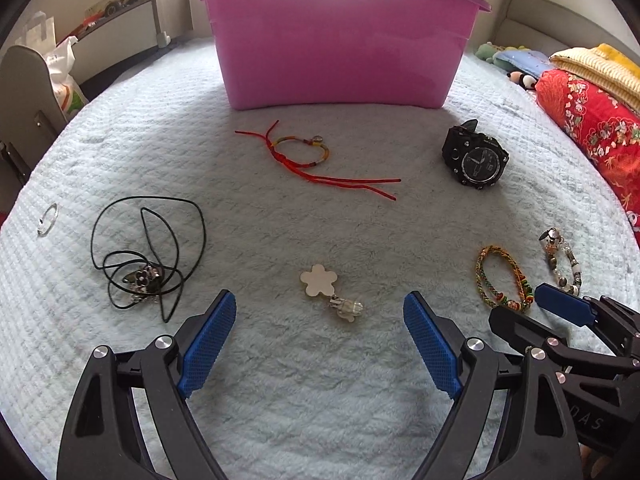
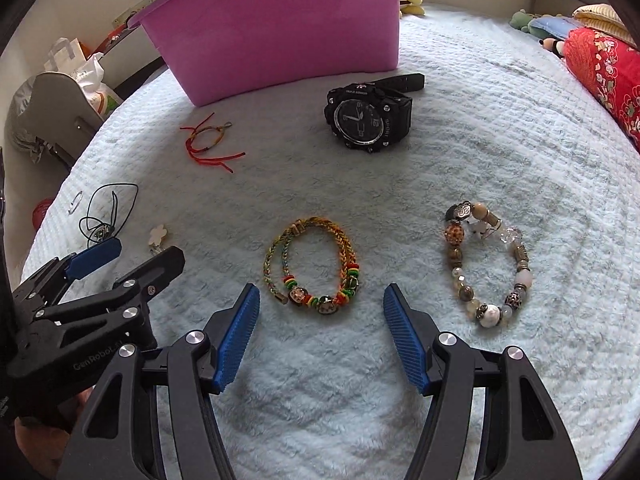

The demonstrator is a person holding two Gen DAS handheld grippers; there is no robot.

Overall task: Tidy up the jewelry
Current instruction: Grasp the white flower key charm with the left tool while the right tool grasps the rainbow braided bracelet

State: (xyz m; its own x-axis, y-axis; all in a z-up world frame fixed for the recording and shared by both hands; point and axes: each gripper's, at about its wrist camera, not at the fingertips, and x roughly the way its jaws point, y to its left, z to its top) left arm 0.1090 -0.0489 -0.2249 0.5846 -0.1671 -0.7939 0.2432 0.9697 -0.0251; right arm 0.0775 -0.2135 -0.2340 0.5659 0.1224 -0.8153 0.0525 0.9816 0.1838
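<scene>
Left gripper [image 1: 319,334]: fingers [image 1: 208,344] spread wide, holding nothing and touching nothing. The flower-shaped charm [image 1: 319,286], with a small clear piece attached below it, lies on the bed [image 1: 280,380] just ahead of the fingertips and roughly centred on the gap. Its long axis runs away from the fingers, tilted slightly to the right. The black cord necklace [image 1: 144,256] lies outside the left finger, well to that side. The red string bracelet [image 1: 308,154] lies farther ahead, short of the pink tub [image 1: 336,40].

Right gripper [image 2: 321,318]: fingers [image 2: 404,344] moderately open, narrower than the left pair, empty and clear of contact. The braided multicolour bracelet [image 2: 310,260] lies flat just ahead, its beaded near edge level with the fingertips and between them. The beaded bracelet [image 2: 486,264] lies outside the right finger. The black watch [image 2: 370,114] lies farther ahead, near the tub.

Judgement: each hand is nearest its own item; the braided loop looks nearly as wide as the right opening, so a rim pinch appears safer than spanning it.
</scene>
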